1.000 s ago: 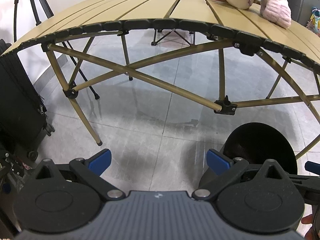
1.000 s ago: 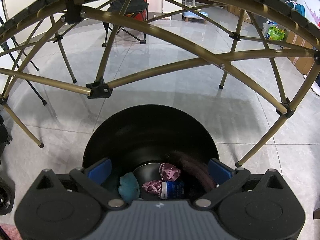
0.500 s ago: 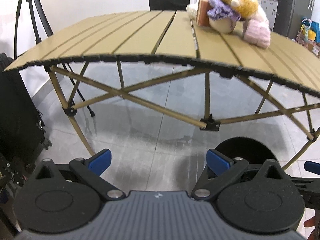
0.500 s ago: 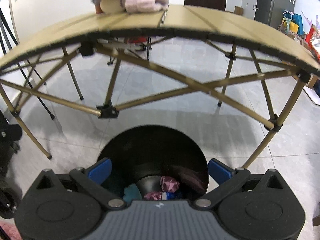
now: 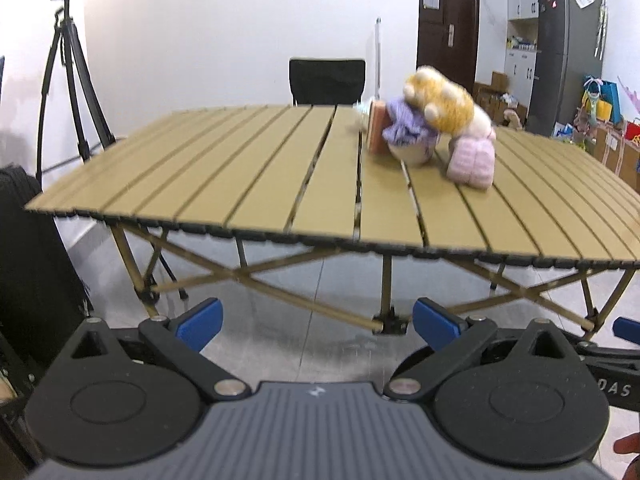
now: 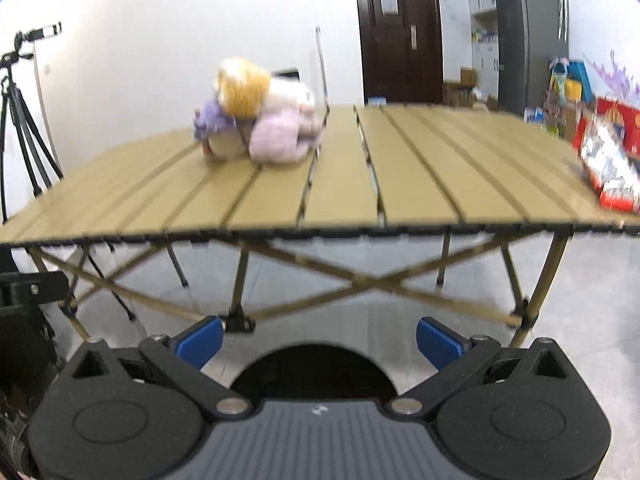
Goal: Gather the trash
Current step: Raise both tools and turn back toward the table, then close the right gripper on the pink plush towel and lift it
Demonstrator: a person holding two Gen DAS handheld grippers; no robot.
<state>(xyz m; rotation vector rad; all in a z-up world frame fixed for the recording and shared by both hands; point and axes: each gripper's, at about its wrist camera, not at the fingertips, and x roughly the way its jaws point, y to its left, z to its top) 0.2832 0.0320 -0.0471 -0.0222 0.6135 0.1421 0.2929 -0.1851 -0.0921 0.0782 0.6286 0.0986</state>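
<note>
The black trash bin (image 6: 314, 372) stands on the floor just below my right gripper (image 6: 319, 342), in front of the tan slatted folding table (image 6: 344, 188); its inside is hidden now. My right gripper is open and empty above the bin. My left gripper (image 5: 318, 326) is open and empty, held in front of the table's (image 5: 256, 184) near edge. A pile of plush toys (image 5: 436, 128) lies on the far part of the table, and it also shows in the right wrist view (image 6: 256, 116). A red and white package (image 6: 612, 168) lies at the table's right edge.
A camera tripod (image 5: 74, 80) and a black suitcase (image 5: 28, 264) stand at the left. A black chair (image 5: 326, 80) is behind the table. A dark door (image 5: 448, 20), a fridge (image 5: 568, 48) and cluttered bags are at the back right. The table's crossed legs (image 6: 360, 280) span the tiled floor.
Both grippers have risen and tilted up from under the table to above its top. The bin's trash contents have dropped out of the right view. Both stay open.
</note>
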